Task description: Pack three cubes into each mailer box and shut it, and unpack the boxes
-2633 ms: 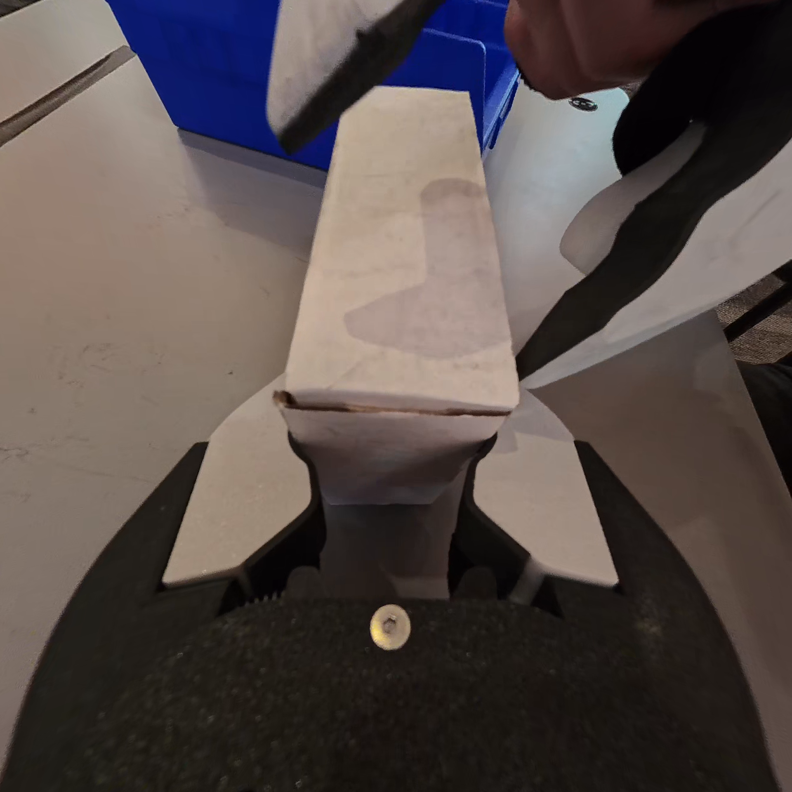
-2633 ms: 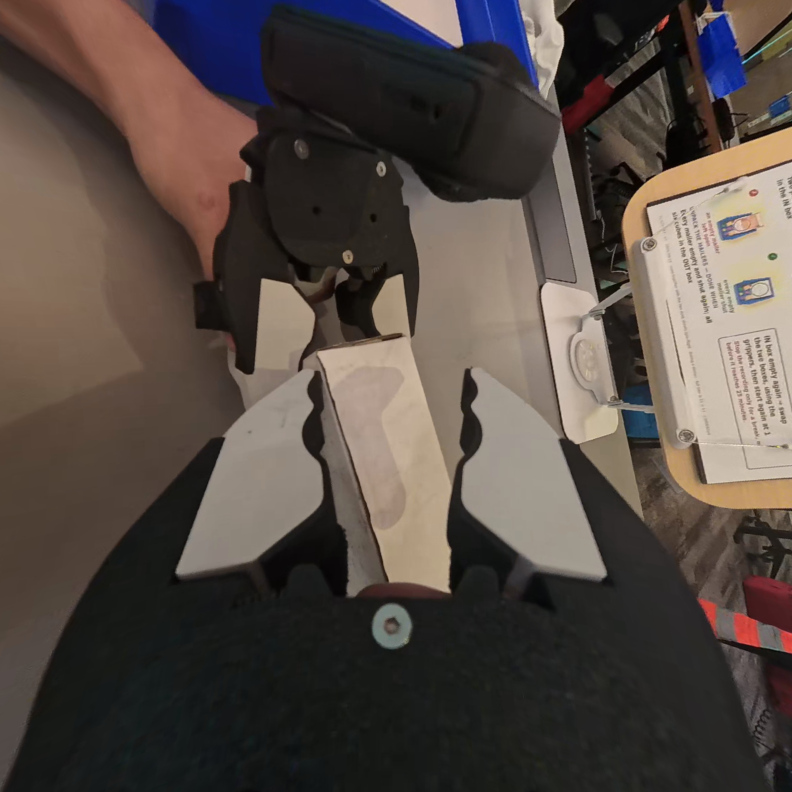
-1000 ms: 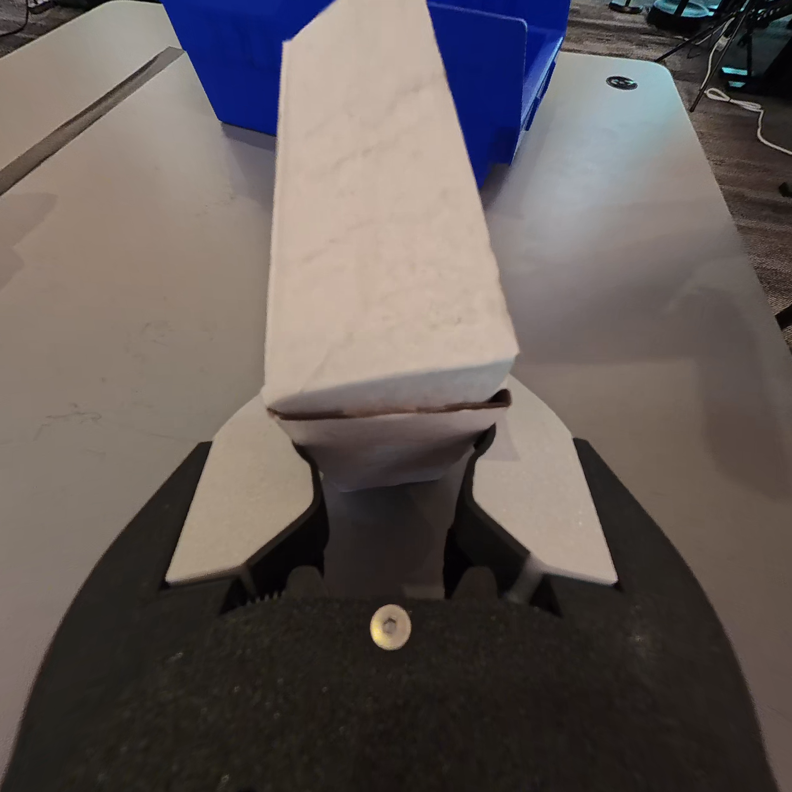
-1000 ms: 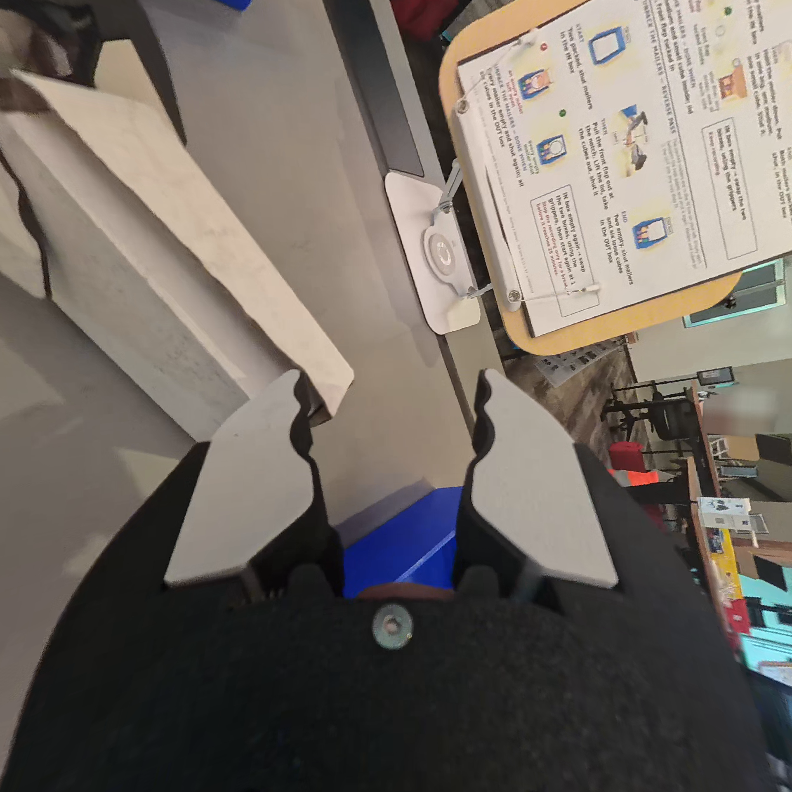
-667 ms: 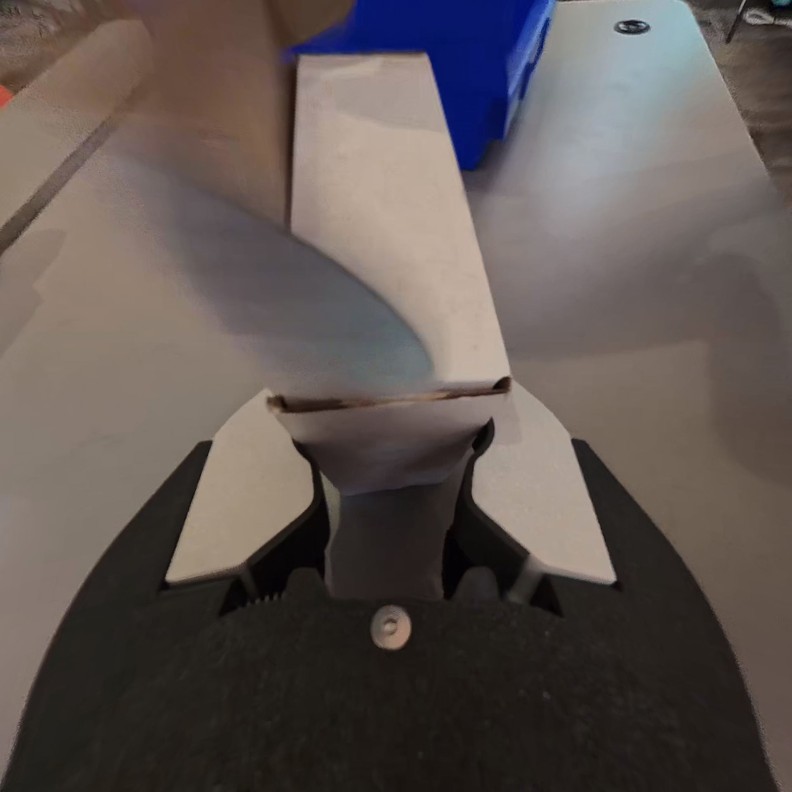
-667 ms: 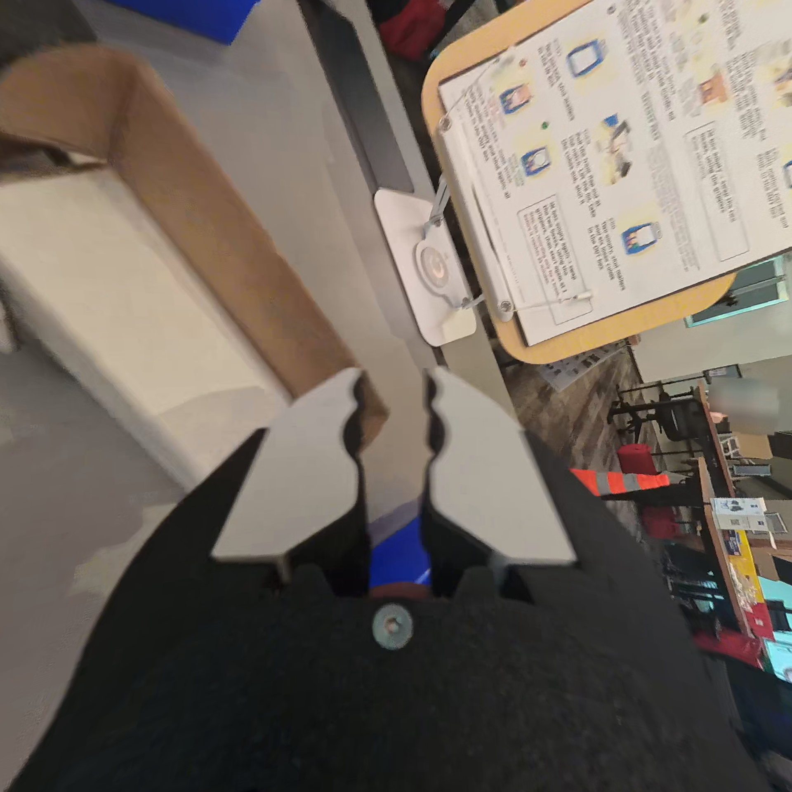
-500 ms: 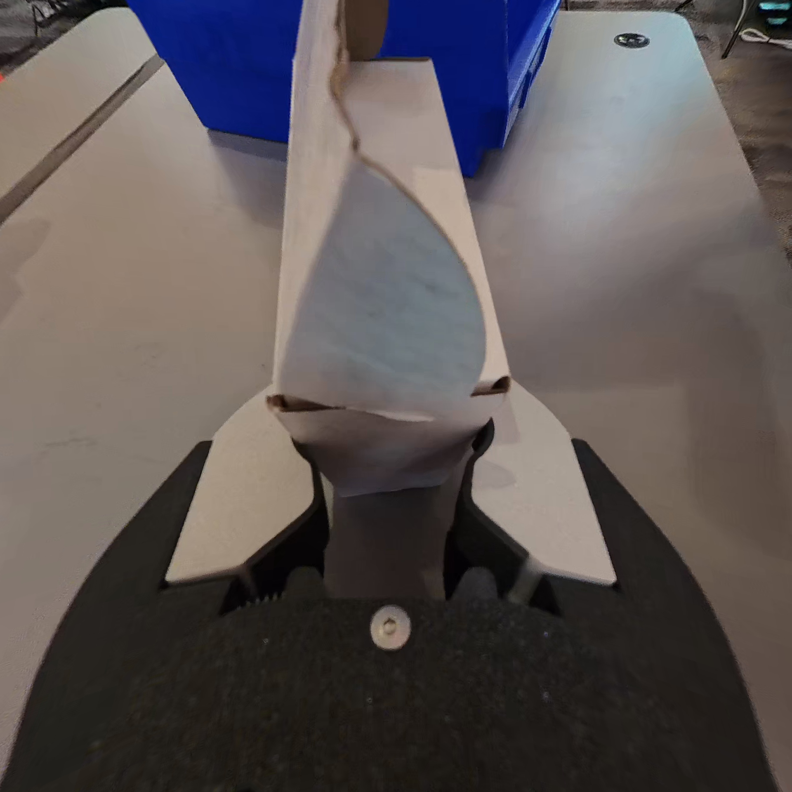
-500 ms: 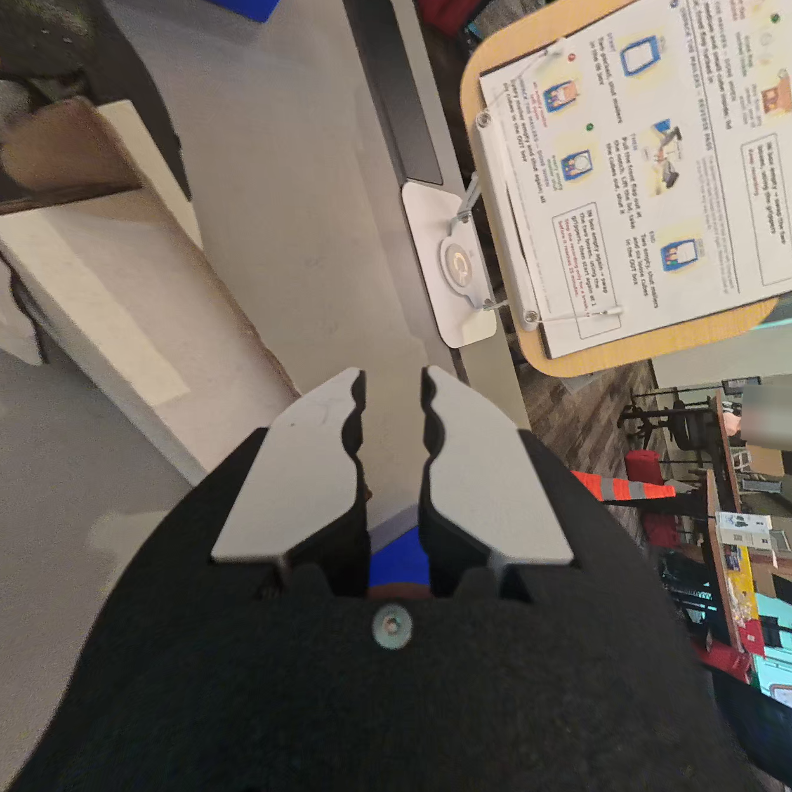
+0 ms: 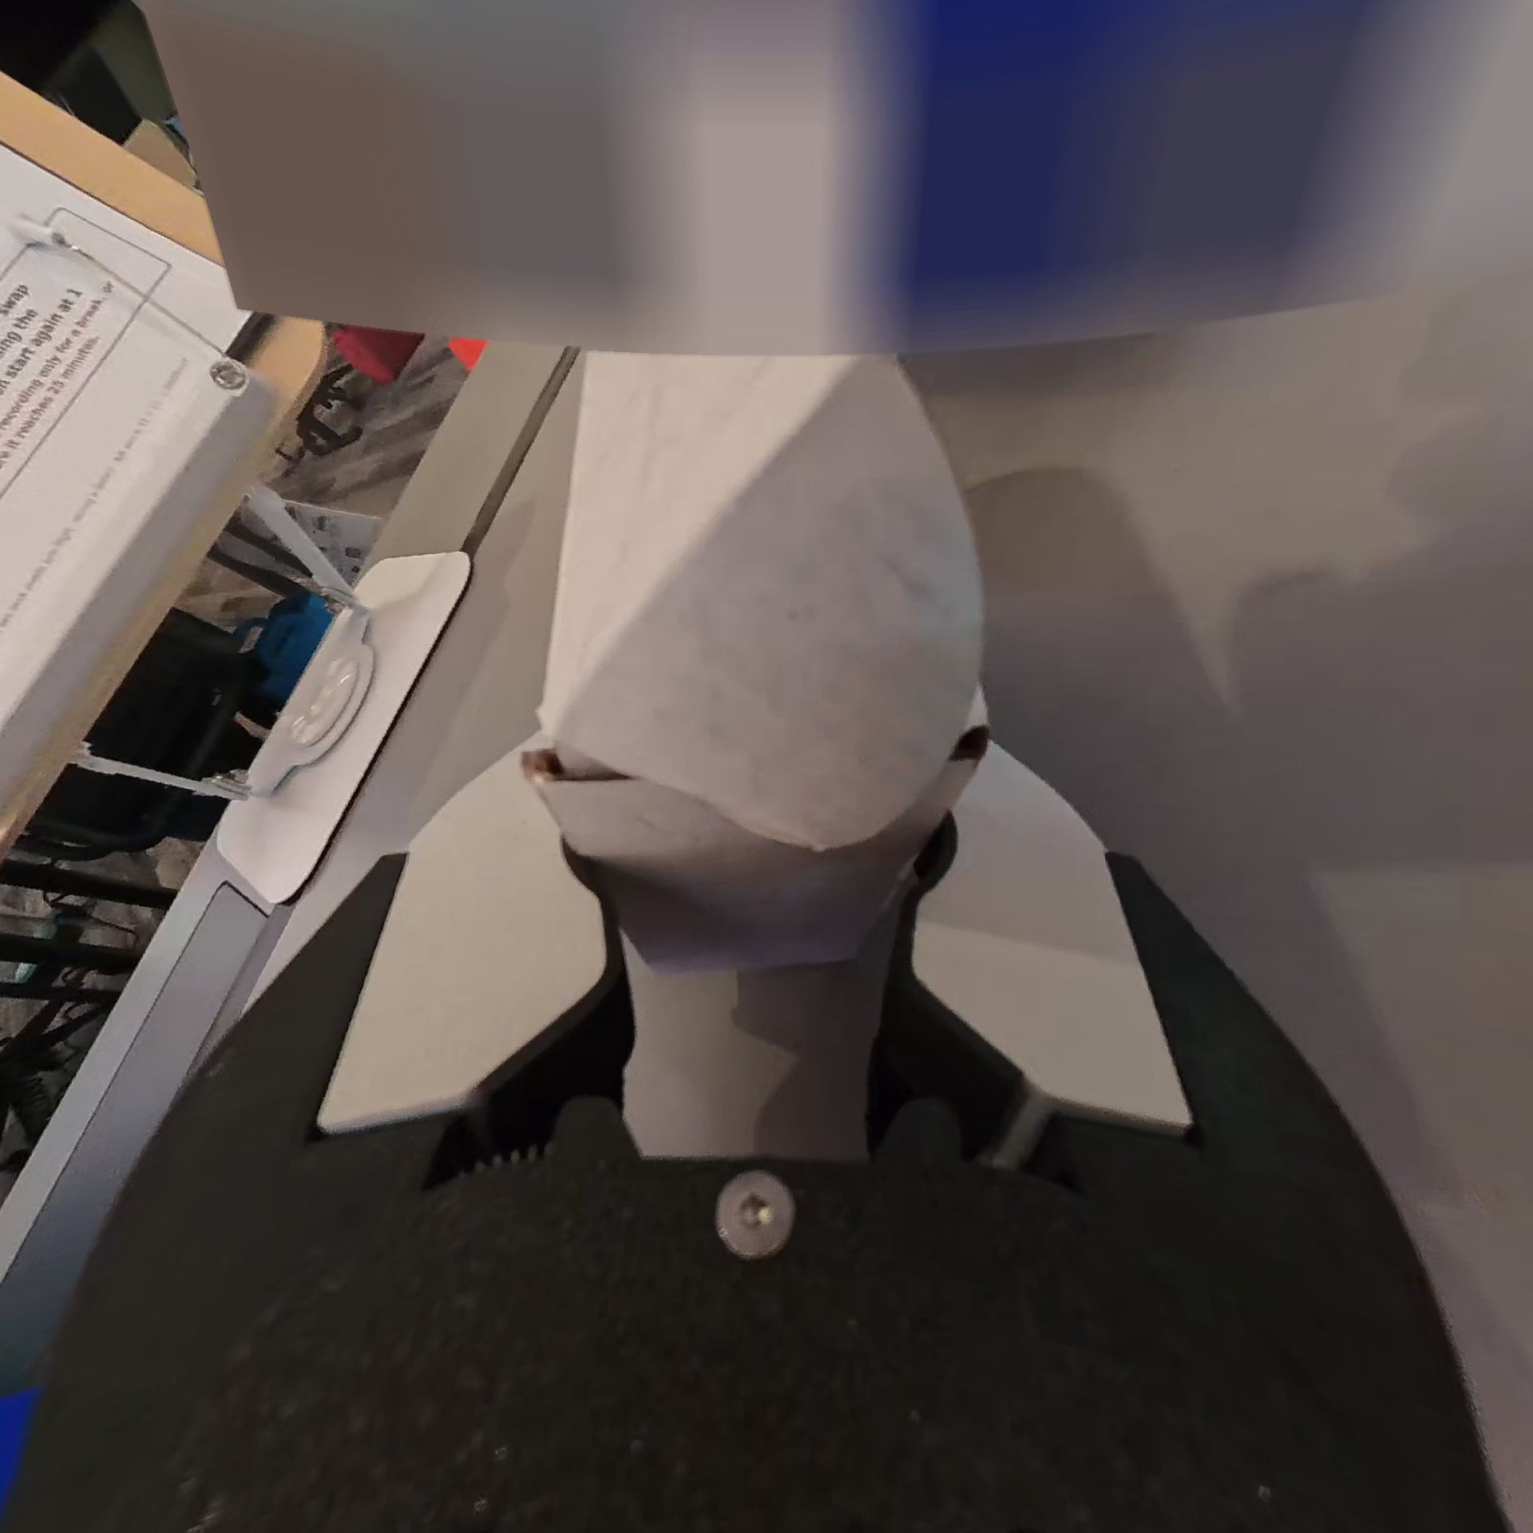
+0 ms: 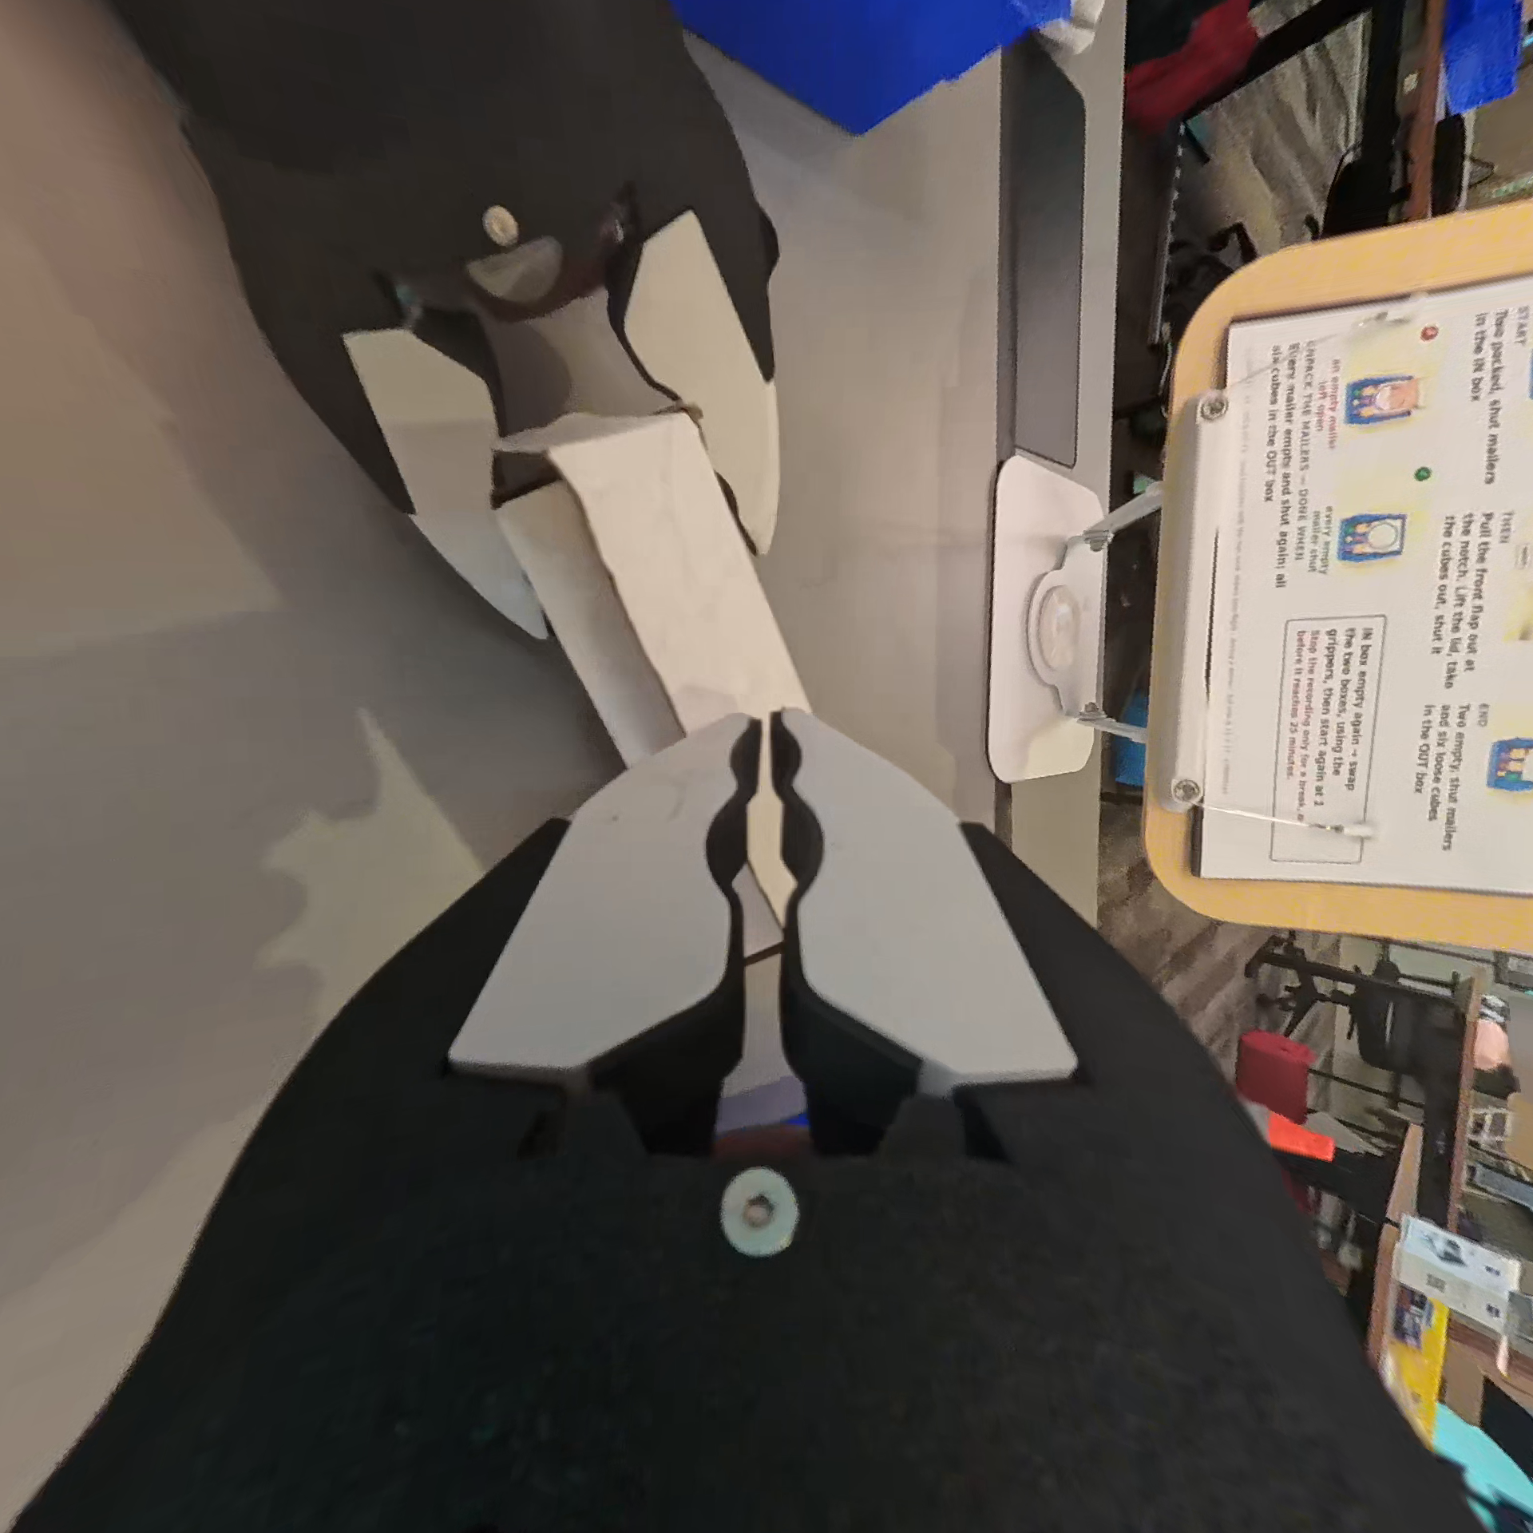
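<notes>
While the left gripper (image 9: 759,838) clamps one end of the white cardboard mailer box (image 9: 747,664) between its flat grey fingers (image 9: 464,954), a rounded flap (image 9: 796,688) of the same chalky, lightly scuffed card curls over the box end just ahead of them. In the right wrist view the box is a long, narrow slab held above the smooth grey table (image 10: 207,747), reaching from the left gripper to the right gripper (image 10: 765,730). The right gripper's wavy-edged fingers are pressed almost together on a thin edge of card at the box's near end. A blue plastic bin (image 10: 838,50) sits beyond. To the right, a printed sheet on a wooden board (image 10: 1344,581) stands off the table's edge.
</notes>
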